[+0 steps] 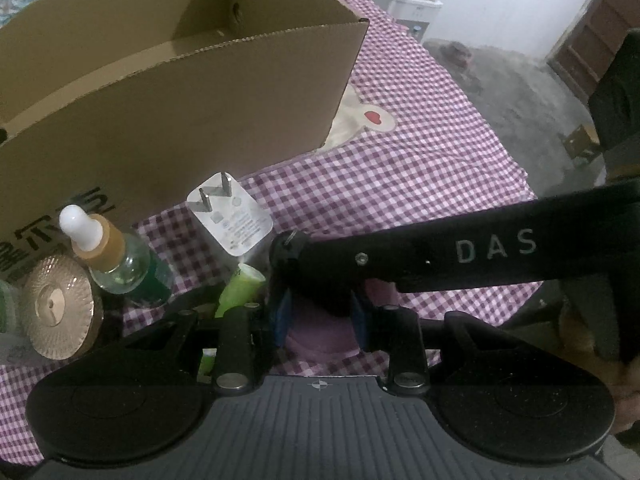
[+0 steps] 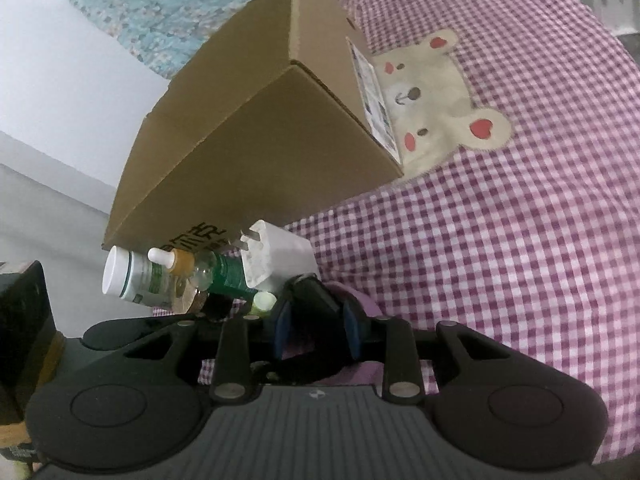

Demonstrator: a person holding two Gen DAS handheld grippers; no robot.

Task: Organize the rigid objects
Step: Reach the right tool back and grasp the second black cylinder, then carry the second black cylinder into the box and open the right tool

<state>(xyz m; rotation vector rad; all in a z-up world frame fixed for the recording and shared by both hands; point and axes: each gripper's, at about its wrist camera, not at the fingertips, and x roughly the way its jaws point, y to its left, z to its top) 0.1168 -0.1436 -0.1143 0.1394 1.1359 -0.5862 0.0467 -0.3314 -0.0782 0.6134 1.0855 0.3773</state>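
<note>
Left wrist: left claw (image 1: 320, 312) and right claw (image 2: 316, 320) each pinch a smooth, rounded pink object (image 1: 320, 340).

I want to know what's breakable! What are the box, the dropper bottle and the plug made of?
Box: matte brown cardboard; wavy corrugation shows along its cut edge.
Dropper bottle: looks like clear glass, see-through and shiny, though it could be plastic; white, rubbery-looking bulb.
Plug: smooth white plastic with metal prongs.
</note>
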